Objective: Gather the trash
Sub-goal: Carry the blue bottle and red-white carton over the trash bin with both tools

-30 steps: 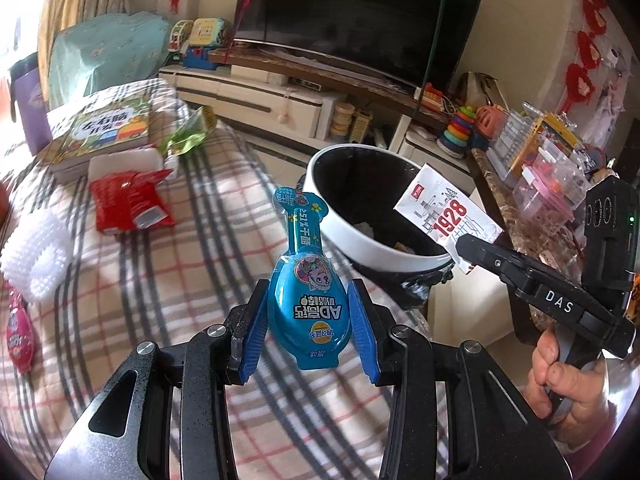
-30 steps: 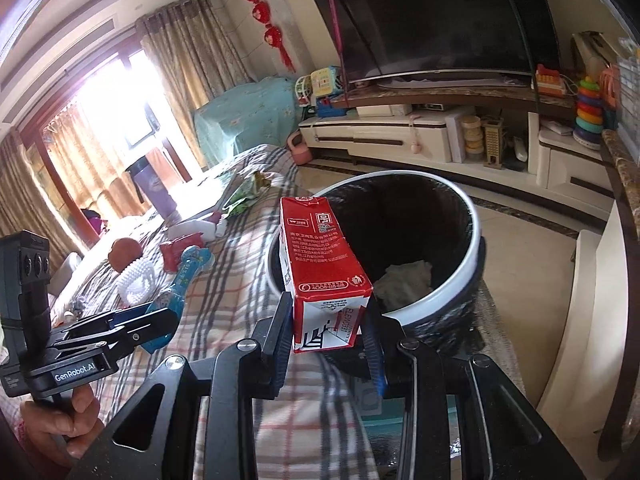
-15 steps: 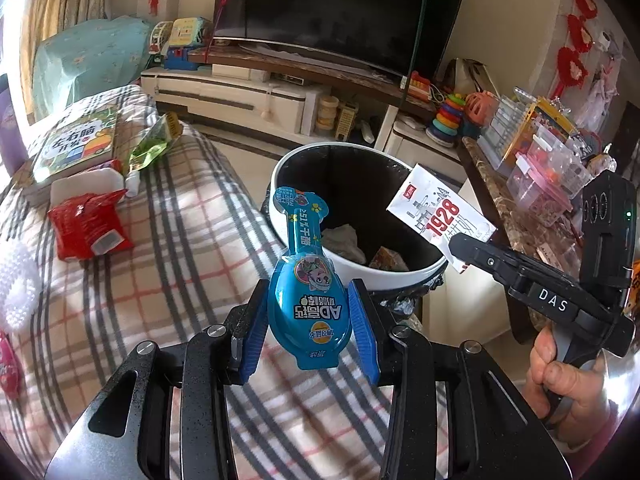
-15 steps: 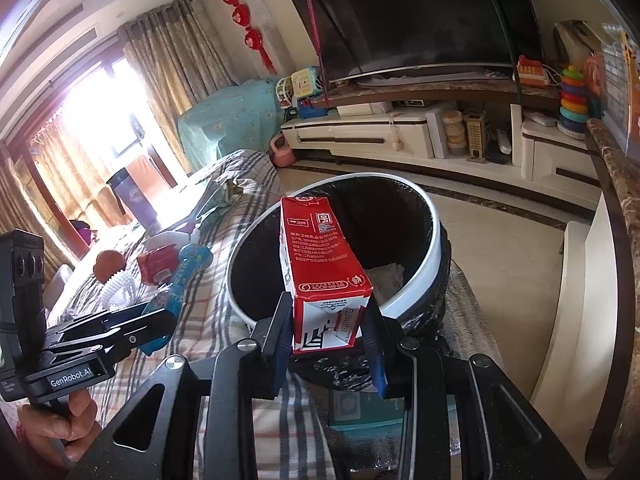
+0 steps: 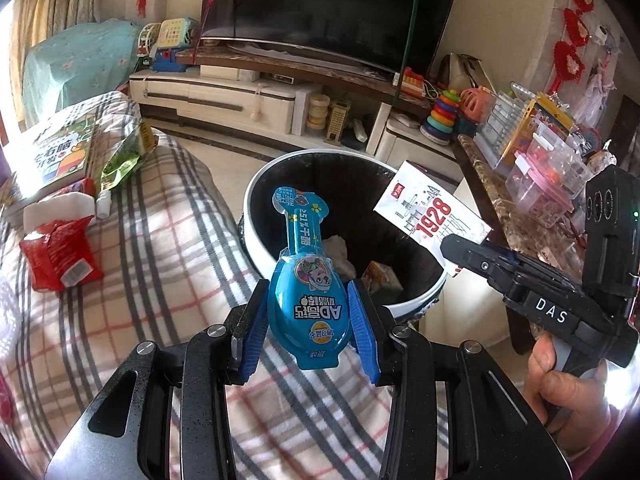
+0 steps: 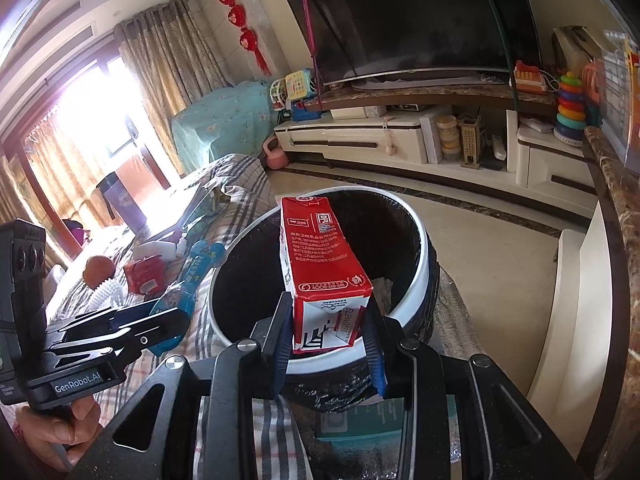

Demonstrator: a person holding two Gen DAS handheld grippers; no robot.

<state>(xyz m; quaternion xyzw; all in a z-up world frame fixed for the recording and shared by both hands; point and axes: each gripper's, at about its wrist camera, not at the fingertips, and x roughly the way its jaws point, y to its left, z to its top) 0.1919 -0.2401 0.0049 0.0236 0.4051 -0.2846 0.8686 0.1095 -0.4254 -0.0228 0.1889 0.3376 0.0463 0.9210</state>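
Big curved TV (image 5: 332,12) is sitting dark on the long TV stand (image 5: 256,96) at the back, w/ toys piled along it. In front, the plaid blanket (image 5: 132,280) is covering the couch/bed on the left side of the left wrist view, and right next to its edge the trash bin (image 5: 256,208) (white rim, black liner) is standing on the floor w/ some crumpled paper and a small box already lying inside. Marble-top counter (image 6: 612,208) is running along the right. Left gripper (image 5: 307,316) is clamping a blue squeeze pouch (image 5: 306,280) by its fat bottom end, blue pads pressing both sides, neck pointing up and away, hanging abt over the near rim of the bin. Right gripper (image 6: 329,330) is gripping a red and white milk carton (image 6: 324,264) at its lower end, carton sticking up over the bin's near rim. Each gripper is showing in the other's cam w/ a hand on the handle. Still lying on the blanket: a kids' book (image 5: 60,152), red snack wrapper (image 5: 60,256), green wrapper (image 5: 124,160).
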